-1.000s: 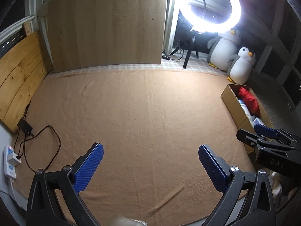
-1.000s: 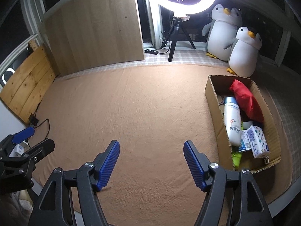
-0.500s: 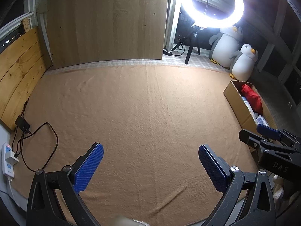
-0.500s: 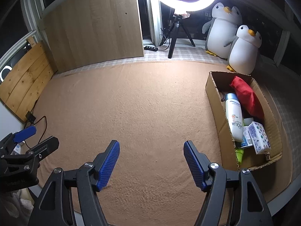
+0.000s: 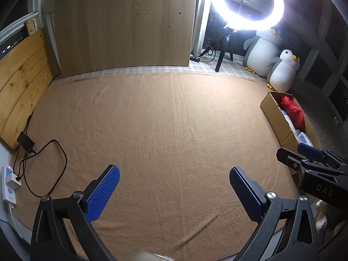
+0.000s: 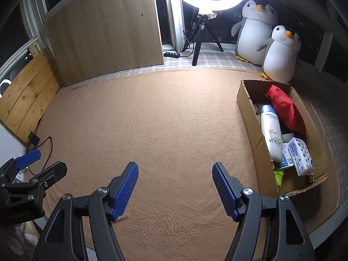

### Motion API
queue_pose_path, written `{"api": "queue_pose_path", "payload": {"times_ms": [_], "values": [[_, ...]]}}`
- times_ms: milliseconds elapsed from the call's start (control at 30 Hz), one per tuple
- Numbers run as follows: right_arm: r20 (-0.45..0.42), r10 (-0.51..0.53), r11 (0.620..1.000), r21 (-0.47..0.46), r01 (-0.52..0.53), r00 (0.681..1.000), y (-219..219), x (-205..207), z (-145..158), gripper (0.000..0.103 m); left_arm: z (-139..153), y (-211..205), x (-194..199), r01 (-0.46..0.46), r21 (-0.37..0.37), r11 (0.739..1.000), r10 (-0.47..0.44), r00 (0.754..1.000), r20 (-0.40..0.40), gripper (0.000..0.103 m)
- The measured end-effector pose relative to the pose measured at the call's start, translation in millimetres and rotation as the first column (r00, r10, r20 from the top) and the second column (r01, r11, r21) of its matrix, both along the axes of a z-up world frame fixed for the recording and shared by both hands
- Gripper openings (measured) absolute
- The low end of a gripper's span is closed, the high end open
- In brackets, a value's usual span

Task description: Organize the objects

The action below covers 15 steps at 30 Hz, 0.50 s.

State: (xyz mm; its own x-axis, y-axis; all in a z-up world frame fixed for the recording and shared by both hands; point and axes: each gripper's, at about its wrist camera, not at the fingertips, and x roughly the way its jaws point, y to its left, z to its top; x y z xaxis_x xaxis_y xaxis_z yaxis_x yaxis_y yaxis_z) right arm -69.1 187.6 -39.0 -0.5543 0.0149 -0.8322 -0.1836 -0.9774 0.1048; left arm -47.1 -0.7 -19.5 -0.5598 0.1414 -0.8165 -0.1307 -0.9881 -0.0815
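A cardboard box point(image 6: 245, 106) stands at the right of the tan blanket point(image 6: 165, 119). It holds a red pouch point(image 6: 285, 106), a white AQUA bottle point(image 6: 271, 134), a wipes pack point(image 6: 301, 155) and a green item point(image 6: 278, 175). The box also shows in the left wrist view point(image 5: 273, 111). My right gripper point(image 6: 175, 174) is open and empty above the blanket, left of the box. My left gripper point(image 5: 174, 179) is open and empty above the blanket's near part. Each gripper shows at the edge of the other's view.
A ring light on a tripod point(image 6: 202, 32) and two plush penguins point(image 6: 267, 43) stand at the back. A wooden board point(image 6: 104, 32) leans on the back wall. A power strip point(image 5: 8, 184) and black cable point(image 5: 52, 165) lie at the left edge.
Both views have drawn back and tilted up a little, so the box and blanket look farther away. Both grippers stay open and empty.
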Motion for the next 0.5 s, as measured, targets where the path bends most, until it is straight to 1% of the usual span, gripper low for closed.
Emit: {"api": "queue_pose_path", "payload": {"times_ms": [500], "values": [[0.008, -0.005, 1.0, -0.005, 0.005, 1.0, -1.1, -0.6, -2.5, 0.067, -2.5, 0.5, -0.2, -0.004, -0.003, 1.0, 0.004, 1.0, 0.007, 0.103]]}}
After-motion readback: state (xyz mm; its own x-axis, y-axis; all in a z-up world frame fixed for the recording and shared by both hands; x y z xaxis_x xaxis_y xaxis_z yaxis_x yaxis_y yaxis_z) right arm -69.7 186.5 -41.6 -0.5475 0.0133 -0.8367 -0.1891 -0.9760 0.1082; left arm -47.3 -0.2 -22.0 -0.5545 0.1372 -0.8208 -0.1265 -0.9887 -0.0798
